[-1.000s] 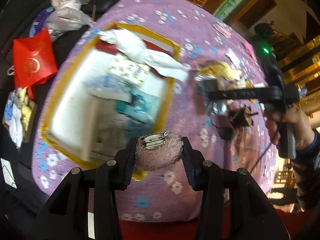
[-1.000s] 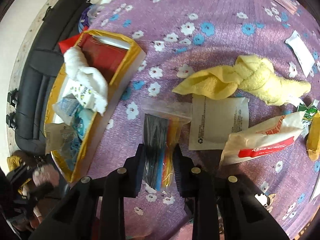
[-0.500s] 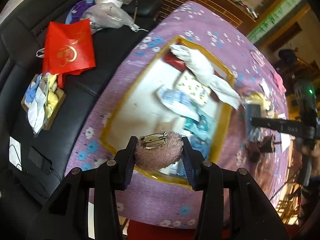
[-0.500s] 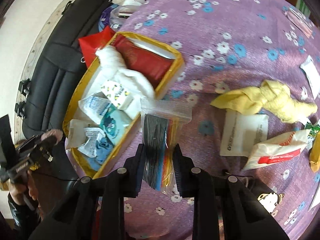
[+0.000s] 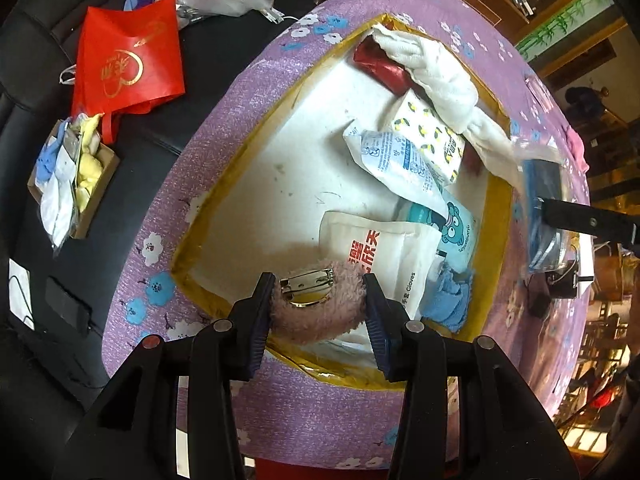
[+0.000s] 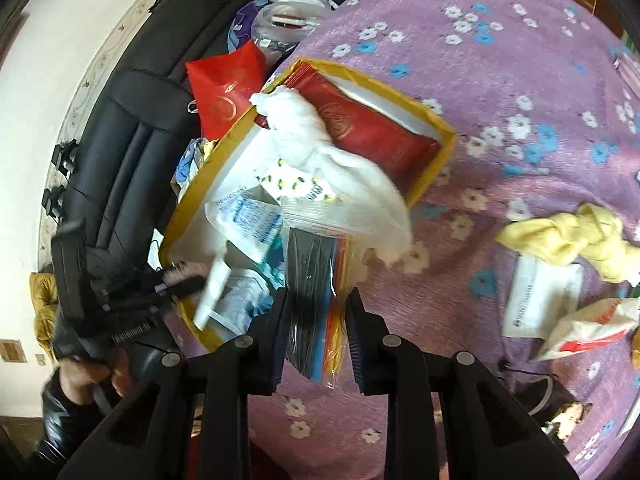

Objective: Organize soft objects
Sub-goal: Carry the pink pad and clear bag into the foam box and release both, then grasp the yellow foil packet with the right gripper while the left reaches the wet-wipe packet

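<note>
My left gripper [image 5: 318, 300] is shut on a pink fuzzy pom with a metal clip [image 5: 316, 306], held over the near corner of the gold-rimmed box [image 5: 240, 152]. The box holds a white towel [image 5: 436, 76], a red pouch [image 5: 380, 66] and several packets. My right gripper [image 6: 316, 316] is shut on a clear zip bag of dark and coloured strips [image 6: 314, 280], held by the box's right edge [image 6: 434, 164]. The left gripper [image 6: 176, 280] with the pom shows in the right wrist view at the box's near end. A yellow towel [image 6: 572, 236] lies on the purple cloth.
A round table under a purple flowered cloth [image 6: 500, 60] carries a white packet [image 6: 540, 300] and a red-and-white bag [image 6: 588, 324] at right. A black sofa [image 5: 40, 92] beside it holds a red bag [image 5: 124, 56] and a small box of cloths [image 5: 68, 176].
The left gripper has carried the pink pom in over the box's near corner. The right gripper has carried the zip bag left, up to the box's edge.
</note>
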`<state>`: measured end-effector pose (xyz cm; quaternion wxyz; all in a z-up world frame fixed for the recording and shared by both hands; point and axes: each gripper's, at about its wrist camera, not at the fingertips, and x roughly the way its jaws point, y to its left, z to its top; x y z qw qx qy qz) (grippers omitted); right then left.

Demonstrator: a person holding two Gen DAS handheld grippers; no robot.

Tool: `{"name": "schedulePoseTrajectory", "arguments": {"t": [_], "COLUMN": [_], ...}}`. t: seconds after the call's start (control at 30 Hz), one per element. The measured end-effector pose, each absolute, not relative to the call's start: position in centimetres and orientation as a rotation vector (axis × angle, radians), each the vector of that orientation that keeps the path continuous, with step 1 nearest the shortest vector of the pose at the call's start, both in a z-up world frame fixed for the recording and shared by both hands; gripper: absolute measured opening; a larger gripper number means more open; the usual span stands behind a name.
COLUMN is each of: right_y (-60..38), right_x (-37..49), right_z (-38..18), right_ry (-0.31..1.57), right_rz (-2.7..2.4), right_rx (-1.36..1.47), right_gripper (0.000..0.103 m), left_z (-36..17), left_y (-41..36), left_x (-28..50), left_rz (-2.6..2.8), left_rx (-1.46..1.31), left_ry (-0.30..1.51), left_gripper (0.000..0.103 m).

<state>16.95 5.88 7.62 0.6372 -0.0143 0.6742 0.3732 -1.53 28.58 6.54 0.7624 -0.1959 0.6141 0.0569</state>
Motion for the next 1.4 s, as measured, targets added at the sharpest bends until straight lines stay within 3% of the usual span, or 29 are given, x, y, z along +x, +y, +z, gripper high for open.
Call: {"name": "schedulePoseTrajectory", "arguments": {"t": [0.23, 1.0, 1.13, 1.23, 1.4], "right_y": [8.7, 8.6, 8.7, 8.3, 7.7], "right_x": [18.1, 19.6, 19.3, 19.2, 18.5], "right_z": [5.3, 3.7, 4.1, 4.6, 5.8], "right_ry": [1.608, 1.563, 1.556, 1.544, 1.533], "right_rz": [0.865, 0.733, 0.733, 0.74, 0.775], "right_rx": [0.087, 0.003, -0.006, 0.001, 0.025], "right_gripper": [0.025, 0.029, 0.034, 0.05, 0.055], "left_z": [6.4, 6.5, 6.7, 6.8, 7.9], "left_y": [29.0, 27.7, 27.4, 27.3, 27.0], "left_x": [-1.6, -1.7, -1.7, -1.8, -2.0], "left_rz": [0.127, 0.16, 0.17, 0.178, 0.185], "left_rx": [-0.409, -0.3, -0.287, -0.281, -0.281], "left_ry": [1.331, 1.345, 1.345, 1.354, 1.372], "left_gripper": [0.043, 0.043, 0.046, 0.046, 0.049]}}
